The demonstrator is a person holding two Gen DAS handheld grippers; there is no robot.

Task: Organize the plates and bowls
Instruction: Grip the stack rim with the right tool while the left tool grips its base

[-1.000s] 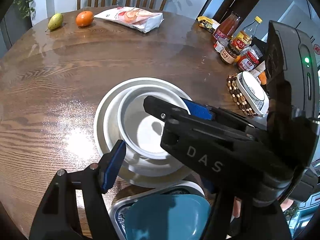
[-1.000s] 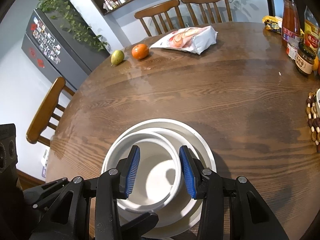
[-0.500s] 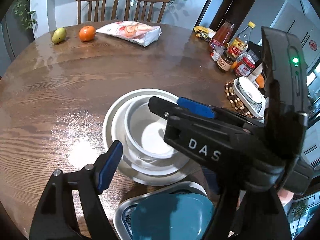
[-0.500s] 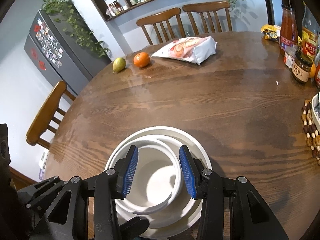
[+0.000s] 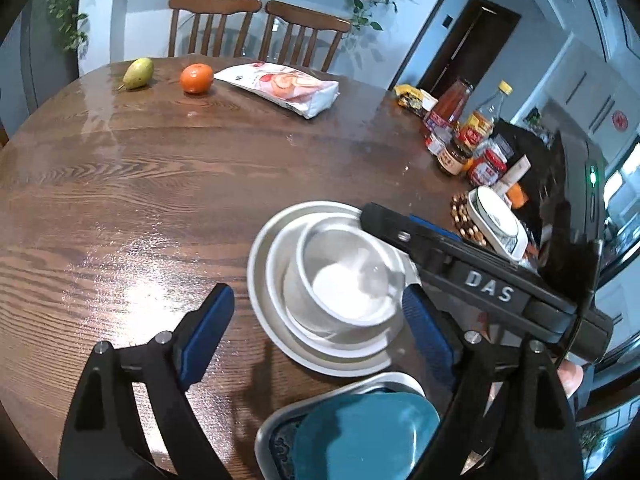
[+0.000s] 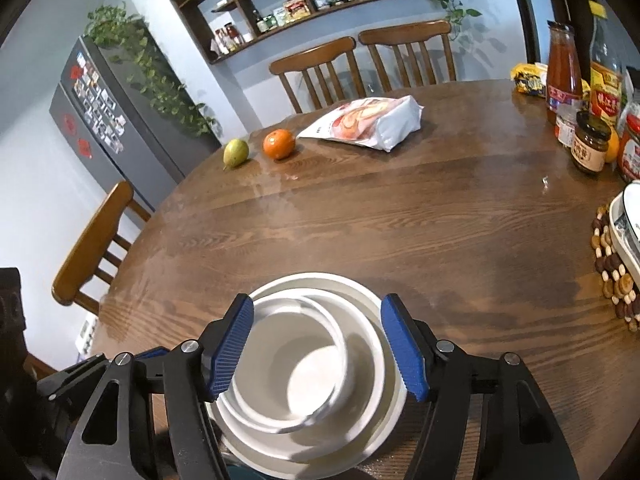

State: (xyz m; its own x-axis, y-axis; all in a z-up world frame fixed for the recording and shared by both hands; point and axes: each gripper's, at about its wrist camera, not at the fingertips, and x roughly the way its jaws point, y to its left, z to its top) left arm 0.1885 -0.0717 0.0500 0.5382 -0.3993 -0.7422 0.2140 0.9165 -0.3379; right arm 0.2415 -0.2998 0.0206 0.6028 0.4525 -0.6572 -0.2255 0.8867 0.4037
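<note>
Two grippers are in view, and the chief change is at the right gripper (image 6: 326,350): half a second ago its blue pads stood narrowly apart over the white bowl (image 6: 286,364), and they now stand spread wide, flanking the whole white stack without touching it. The bowl sits a little off-centre, toward the left rim, inside a deeper white dish (image 6: 356,380), which rests on a broad white plate (image 6: 320,282) near the table's (image 6: 400,220) near edge. The bowl looks slightly blurred, so it may not have fully settled; I cannot tell more. In my judgement the bowl has been released into the stack and that step is done. The left gripper (image 5: 316,340) is likewise spread wide and holds nothing; one pad hangs over bare wood to the left of the plate, the other beside the stack's near right rim, and contact there cannot be confirmed. The wrist views have pulled back and up, showing more table. A teal bowl (image 5: 360,436) inside a patterned metal tray (image 5: 276,428) lies at the near edge, just beside the plate, and is probably the next item to organize.
</note>
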